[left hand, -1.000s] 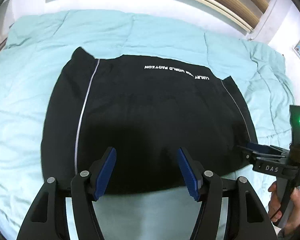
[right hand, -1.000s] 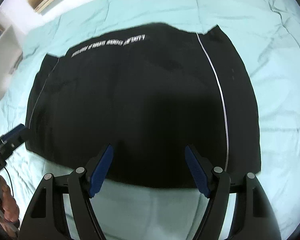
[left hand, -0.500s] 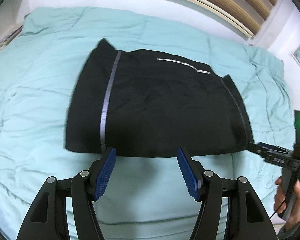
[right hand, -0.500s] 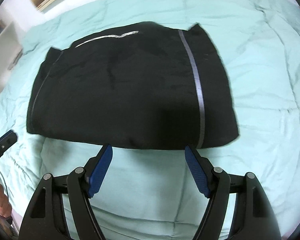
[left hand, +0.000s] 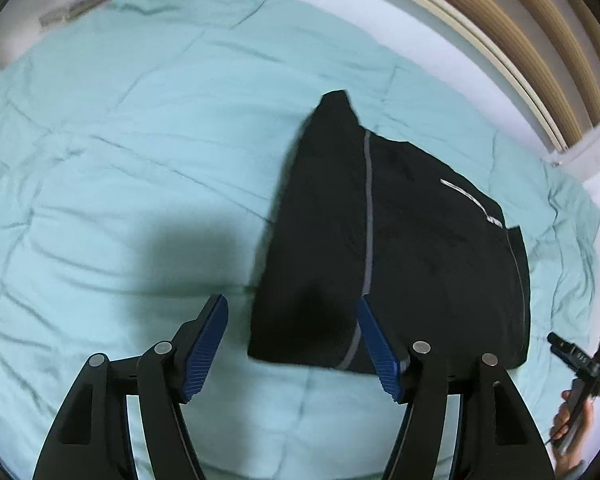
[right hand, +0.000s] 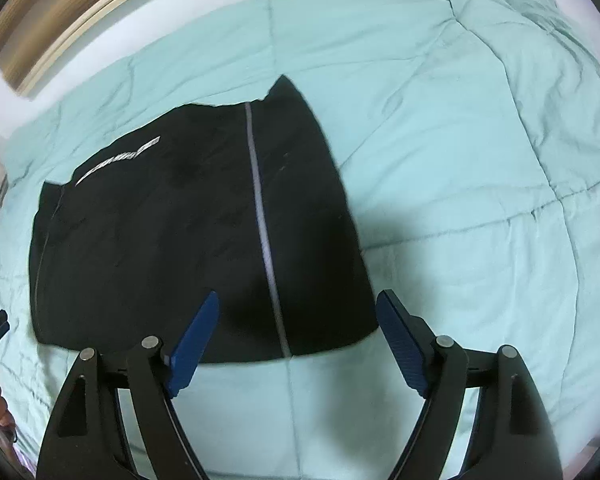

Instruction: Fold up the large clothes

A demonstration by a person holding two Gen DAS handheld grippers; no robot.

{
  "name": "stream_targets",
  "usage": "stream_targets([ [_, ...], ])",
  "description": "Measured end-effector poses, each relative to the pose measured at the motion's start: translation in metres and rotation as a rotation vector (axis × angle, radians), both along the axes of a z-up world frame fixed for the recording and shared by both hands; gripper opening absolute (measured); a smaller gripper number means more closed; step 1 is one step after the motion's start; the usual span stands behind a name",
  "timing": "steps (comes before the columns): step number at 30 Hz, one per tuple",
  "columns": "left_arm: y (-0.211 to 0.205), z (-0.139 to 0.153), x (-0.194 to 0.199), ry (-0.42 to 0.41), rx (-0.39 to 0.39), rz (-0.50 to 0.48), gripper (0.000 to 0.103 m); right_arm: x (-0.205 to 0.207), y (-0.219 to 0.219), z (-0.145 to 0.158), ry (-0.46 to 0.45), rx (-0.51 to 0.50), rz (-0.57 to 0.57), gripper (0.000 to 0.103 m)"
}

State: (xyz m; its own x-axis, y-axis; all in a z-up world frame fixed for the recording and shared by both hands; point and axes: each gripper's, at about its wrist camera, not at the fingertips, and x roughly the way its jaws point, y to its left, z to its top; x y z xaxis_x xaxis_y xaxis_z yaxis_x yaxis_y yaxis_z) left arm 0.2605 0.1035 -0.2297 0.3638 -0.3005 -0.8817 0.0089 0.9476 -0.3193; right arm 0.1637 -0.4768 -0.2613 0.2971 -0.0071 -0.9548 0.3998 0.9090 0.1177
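Folded black garment (right hand: 172, 240) lying flat mid-bed on the teal duvet (right hand: 460, 160). Left gripper (left hand: 292, 344) over its near left corner, right gripper (right hand: 298, 340) over its near right corner. Both jaws spread wide, holding nothing.

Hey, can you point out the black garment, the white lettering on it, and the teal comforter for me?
black garment (right hand: 160, 240): right wrist view, on the plain middle of the folded fabric.
white lettering (right hand: 118, 160): right wrist view, on the blurred printed line near its far edge.
teal comforter (right hand: 480, 160): right wrist view, on bare quilt right of the garment.
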Motion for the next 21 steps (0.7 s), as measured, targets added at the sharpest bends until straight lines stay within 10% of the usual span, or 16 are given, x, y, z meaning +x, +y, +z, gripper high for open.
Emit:
stream_targets([
  [21,0.002,-0.113,0.100,0.208,-0.376,-0.015,0.080,0.069,-0.081,-0.108,0.043,0.315,0.001,0.091],
])
